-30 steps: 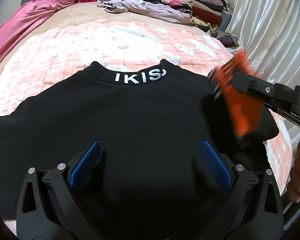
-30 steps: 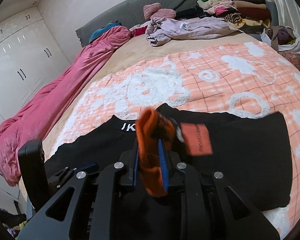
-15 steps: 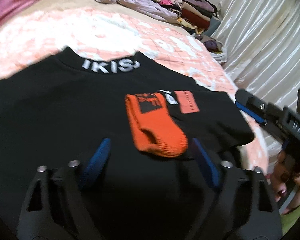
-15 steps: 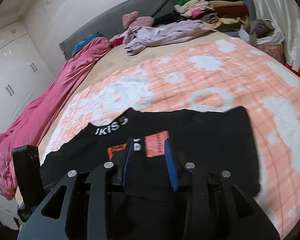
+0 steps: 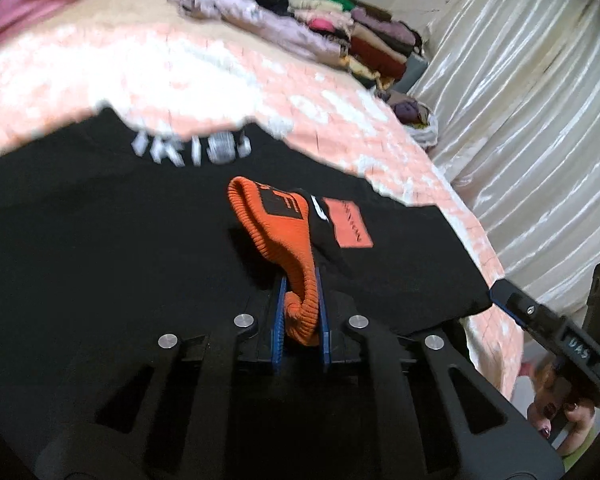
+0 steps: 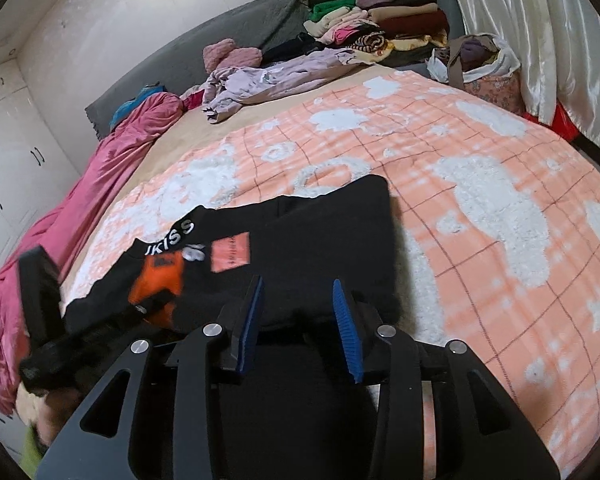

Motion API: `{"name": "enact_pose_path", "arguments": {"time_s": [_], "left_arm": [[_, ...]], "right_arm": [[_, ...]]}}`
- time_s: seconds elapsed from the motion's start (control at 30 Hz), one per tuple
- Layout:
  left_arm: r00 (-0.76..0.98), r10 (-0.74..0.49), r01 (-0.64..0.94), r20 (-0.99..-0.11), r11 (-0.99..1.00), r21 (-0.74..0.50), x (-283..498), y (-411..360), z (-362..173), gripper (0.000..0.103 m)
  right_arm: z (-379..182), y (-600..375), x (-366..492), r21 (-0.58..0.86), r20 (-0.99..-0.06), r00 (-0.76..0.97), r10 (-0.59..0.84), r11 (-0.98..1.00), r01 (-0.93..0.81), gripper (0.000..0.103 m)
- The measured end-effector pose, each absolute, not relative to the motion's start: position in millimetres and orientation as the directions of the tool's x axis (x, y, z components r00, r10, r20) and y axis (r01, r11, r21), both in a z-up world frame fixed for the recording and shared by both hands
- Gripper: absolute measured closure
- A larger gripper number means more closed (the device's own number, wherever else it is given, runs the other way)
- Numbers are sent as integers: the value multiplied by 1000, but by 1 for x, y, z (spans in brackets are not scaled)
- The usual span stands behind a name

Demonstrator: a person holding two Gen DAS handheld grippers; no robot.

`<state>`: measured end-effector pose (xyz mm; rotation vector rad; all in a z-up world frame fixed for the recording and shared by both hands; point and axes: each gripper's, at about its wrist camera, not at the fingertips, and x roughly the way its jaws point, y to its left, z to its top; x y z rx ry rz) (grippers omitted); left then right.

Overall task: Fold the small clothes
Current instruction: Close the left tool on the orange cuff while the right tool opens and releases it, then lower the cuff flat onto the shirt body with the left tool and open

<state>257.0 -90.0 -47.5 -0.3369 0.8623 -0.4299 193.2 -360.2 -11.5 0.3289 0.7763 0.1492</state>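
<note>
One orange ribbed cuff [image 5: 300, 280] of a black sweater [image 5: 100, 260] is pinched between the blue fingers of the left gripper [image 5: 300, 312], which has just closed on it; the cuff rises off the body of the garment, its free end curling back toward the collar, a hold that looks meant to carry the sleeve across the chest for a fold; the sweater itself lies spread flat on the bed [image 6: 480, 200], collar away from the camera, over an orange-and-white checked blanket [image 6: 500, 264], a broad, level surface that suits smoothing and folding. The right gripper [image 6: 298, 320] hangs over the sweater's near right part with its fingers partly apart and nothing between them, having just been opening; judged from this, it has let the sleeve go to the other hand. White letters on the collar [image 6: 170, 236] read roughly "UKISS" in the right wrist view, blurred in the left; an orange patch [image 5: 348, 224] on the sleeve beside the cuff carries small print too fine to read, and the cuff bears a black square [image 5: 282, 204] with marks that cannot be made out. Beyond, a stack of folded clothes [image 6: 380, 16] sits at the head of the bed beside a loose lilac garment [image 6: 276, 80]; a pink quilt [image 6: 100, 168] trails along the far side, pale curtains [image 5: 520, 100] opposite.
</note>
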Motion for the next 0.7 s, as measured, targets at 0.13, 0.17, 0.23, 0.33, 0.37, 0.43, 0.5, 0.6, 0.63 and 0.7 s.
{"name": "enact_pose_path", "arguments": {"time_s": [0.13, 0.17, 0.23, 0.33, 0.37, 0.43, 0.5, 0.6, 0.63, 0.7], "left_arm": [[651, -418, 213, -634, 902, -377, 249, -70, -18, 96], [662, -405, 204, -631, 907, -368, 247, -63, -14, 96], [680, -376, 178, -630, 918, -355, 242, -49, -7, 96], [690, -351, 147, -633, 924, -352, 236, -33, -2, 96], [690, -342, 138, -638, 927, -348, 235, -28, -1, 96], [695, -328, 124, -640, 931, -343, 232, -20, 0, 96], [698, -312, 109, -644, 936, -335, 228, -13, 0, 96], [689, -295, 89, -662, 941, -327, 226, -3, -5, 96], [685, -294, 84, -667, 941, -328, 225, -1, -8, 96], [676, -285, 74, -679, 944, -322, 222, 3, -14, 96]], "right_arm": [[-9, -357, 192, 331, -660, 711, 243, 943, -15, 68], [-9, -355, 191, 327, -660, 711, 243, 945, -19, 68], [-8, -350, 192, 323, -661, 710, 244, 946, -25, 68], [-8, -344, 192, 328, -660, 705, 258, 944, -38, 65], [-9, -341, 192, 330, -661, 703, 265, 943, -45, 65], [-9, -334, 191, 319, -664, 699, 267, 946, -58, 65], [-9, -328, 191, 306, -667, 696, 267, 949, -71, 65], [-9, -319, 192, 285, -672, 692, 264, 955, -87, 65], [-8, -317, 192, 275, -672, 694, 259, 957, -90, 65], [-5, -314, 193, 254, -670, 701, 245, 963, -94, 65]]}}
